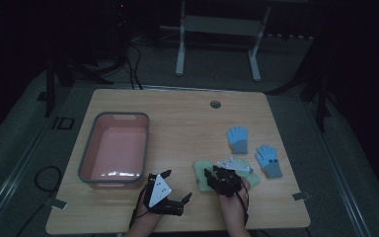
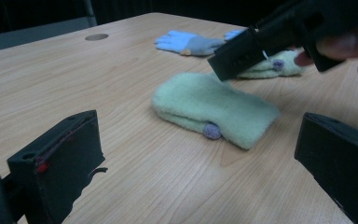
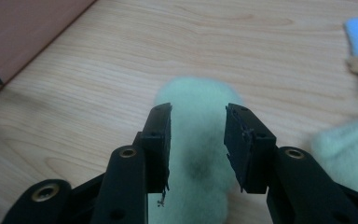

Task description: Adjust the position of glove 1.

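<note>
The right gripper [image 3: 198, 140] hung with jaws parted, gripping nothing, straddling the green mitten [image 3: 200, 154] on the table [image 1: 177, 123]; the mitten's long axis ran toward twelve o'clock between them. The left gripper [image 1: 170, 190], open and empty, sat farther off, at the mitten's nine o'clock.

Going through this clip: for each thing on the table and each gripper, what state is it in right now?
Left gripper: open, holding nothing.
Right gripper: open, over the near green mitten, pads not pressing it.
Near green mitten: lying flat on the table.
Far green mitten: lying flat.
Blue gloves: both flat, apart.
Pink bin: upright, nothing visible inside.
</note>
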Demonstrator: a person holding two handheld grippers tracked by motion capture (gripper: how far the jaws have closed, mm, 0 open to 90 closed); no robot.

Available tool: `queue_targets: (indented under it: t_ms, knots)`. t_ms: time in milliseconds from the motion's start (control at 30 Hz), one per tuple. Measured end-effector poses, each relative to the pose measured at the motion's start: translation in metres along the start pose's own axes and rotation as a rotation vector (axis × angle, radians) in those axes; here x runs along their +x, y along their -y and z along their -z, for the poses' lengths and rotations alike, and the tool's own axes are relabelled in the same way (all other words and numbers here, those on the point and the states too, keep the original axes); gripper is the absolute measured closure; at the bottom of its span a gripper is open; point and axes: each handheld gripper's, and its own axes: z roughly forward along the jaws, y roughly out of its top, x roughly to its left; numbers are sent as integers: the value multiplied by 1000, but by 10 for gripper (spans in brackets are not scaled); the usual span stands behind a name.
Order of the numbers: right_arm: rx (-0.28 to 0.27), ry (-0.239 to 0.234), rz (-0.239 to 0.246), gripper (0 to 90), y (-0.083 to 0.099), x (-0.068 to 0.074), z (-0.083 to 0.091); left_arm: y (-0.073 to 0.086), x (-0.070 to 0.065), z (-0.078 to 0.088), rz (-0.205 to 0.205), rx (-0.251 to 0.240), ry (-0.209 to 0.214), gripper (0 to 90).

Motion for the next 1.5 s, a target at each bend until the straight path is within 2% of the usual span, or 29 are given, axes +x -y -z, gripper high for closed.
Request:
queue_targets:
  t_ms: [167, 267, 300, 467, 533, 633, 700, 900, 967, 1067, 1300, 1367, 1500]
  knots:
    - [1, -38, 48, 613, -19, -12, 3, 0, 1, 0, 8, -3, 4, 10]
    - [-1, -24, 123, 605, -31, -23, 7, 0, 1, 0, 11, -5, 4, 10]
    - [2, -25, 130, 605, -33, -28, 8, 0, 1, 0, 13, -7, 5, 10]
    - [3, -106, 139, 606, -40, -59, 18, 0, 1, 0, 11, -9, 1, 10]
    - [10, -111, 144, 610, -40, -70, 21, 0, 1, 0, 10, -7, 2, 10]
    - [5, -135, 186, 612, -38, -85, 28, 0, 1, 0, 12, -7, 2, 10]
    - [17, -159, 185, 612, -36, -96, 31, 0, 1, 0, 11, -6, 1, 10]
    - [81, -190, 244, 609, -23, -120, 35, 0, 1, 0, 7, -8, 4, 9]
    - [103, -215, 243, 609, -17, -130, 34, 0, 1, 0, 7, -3, 6, 10]
    - [117, -219, 255, 600, -8, -141, 33, 0, 1, 0, 6, -3, 6, 10]
    - [114, -206, 250, 577, 4, -147, 24, 0, 0, 1, 3, -3, 1, 10]
    - [130, -197, 264, 555, 12, -148, 14, 0, 0, 1, 1, -3, 1, 9]
    - [154, -204, 263, 597, 15, -147, 10, 0, -1, 1, -5, -5, -5, 10]
